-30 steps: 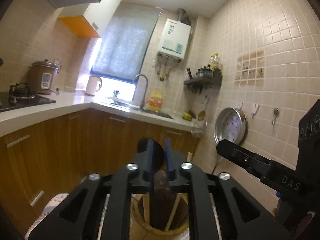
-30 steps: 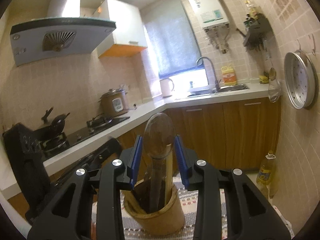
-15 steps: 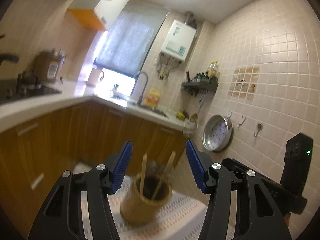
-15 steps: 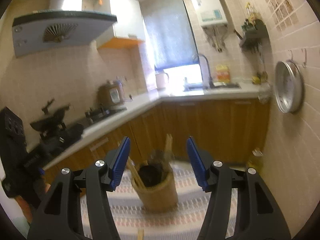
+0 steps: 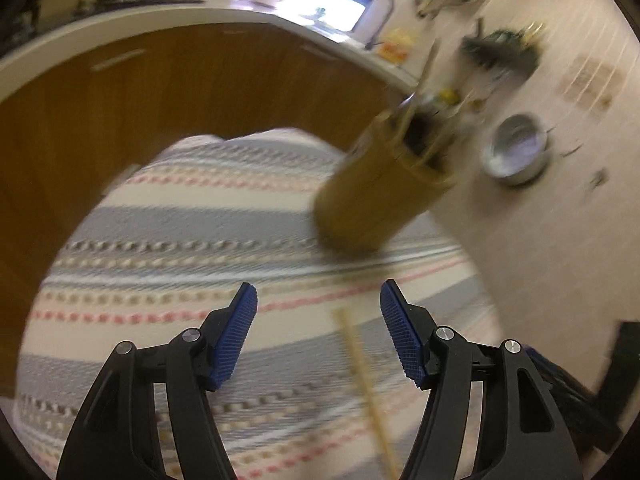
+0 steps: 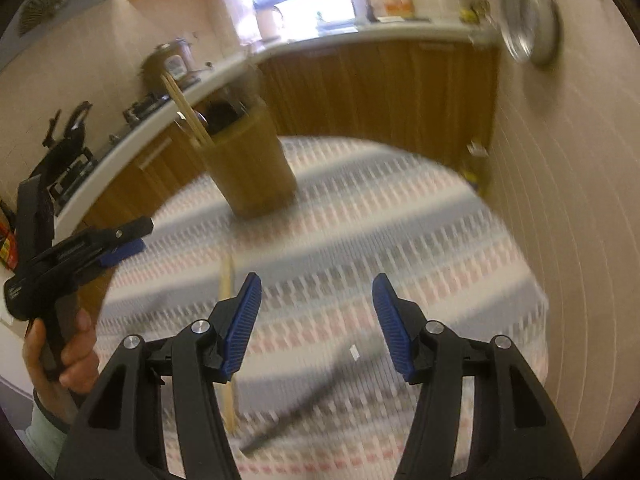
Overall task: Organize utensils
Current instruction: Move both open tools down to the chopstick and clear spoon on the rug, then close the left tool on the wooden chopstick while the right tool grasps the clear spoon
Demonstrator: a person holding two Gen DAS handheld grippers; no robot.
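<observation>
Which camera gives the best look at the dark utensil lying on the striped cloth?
The right wrist view: the dark utensil lies blurred on the striped cloth, low between that gripper's fingers. The left wrist view does not show it, only a wooden chopstick.

Right gripper (image 6: 316,300) hangs over the striped cloth (image 6: 420,216), jaws apart, nothing between them. Below lie a pale chopstick (image 6: 229,344) and dark utensil (image 6: 304,408). Wooden holder (image 6: 252,168) stands farther off; left gripper (image 6: 132,236) hovers left.

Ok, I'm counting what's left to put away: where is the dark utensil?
In the right wrist view the dark long-handled utensil lies flat on the striped cloth, low between the open jaws, right of a loose pale wooden chopstick.
</observation>
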